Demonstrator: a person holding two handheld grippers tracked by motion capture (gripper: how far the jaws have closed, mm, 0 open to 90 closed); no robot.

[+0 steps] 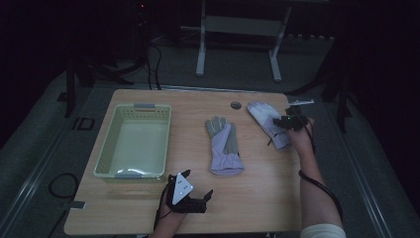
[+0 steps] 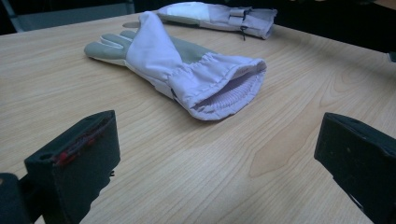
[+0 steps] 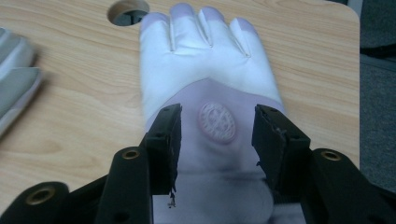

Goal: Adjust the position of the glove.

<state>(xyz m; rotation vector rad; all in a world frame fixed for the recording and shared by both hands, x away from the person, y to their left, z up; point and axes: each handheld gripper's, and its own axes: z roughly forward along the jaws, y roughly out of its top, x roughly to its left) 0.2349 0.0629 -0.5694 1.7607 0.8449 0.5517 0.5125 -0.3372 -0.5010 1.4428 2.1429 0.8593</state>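
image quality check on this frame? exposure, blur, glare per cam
High view: underexposed, room beyond the table nearly black, a light patch in the basket. Left gripper view: well lit, near glove sharp, a soft sheen on the wood, jaws slightly soft. Right gripper view: bright, far glove a little soft, cuff shaded between the jaws.

Matt lilac cloth glove [image 3: 205,88] with a round embossed badge [image 3: 217,122]; smooth, faintly glossy wood-grain surface [image 3: 84,93]; plastic lattice basket [image 1: 133,140].

We look into a dim lab or recording room, our wooden table [image 1: 148,198] on grey carpet, cables [image 1: 148,59] trailing across the floor, a white metal stand frame [image 1: 237,29] behind, dark surroundings.
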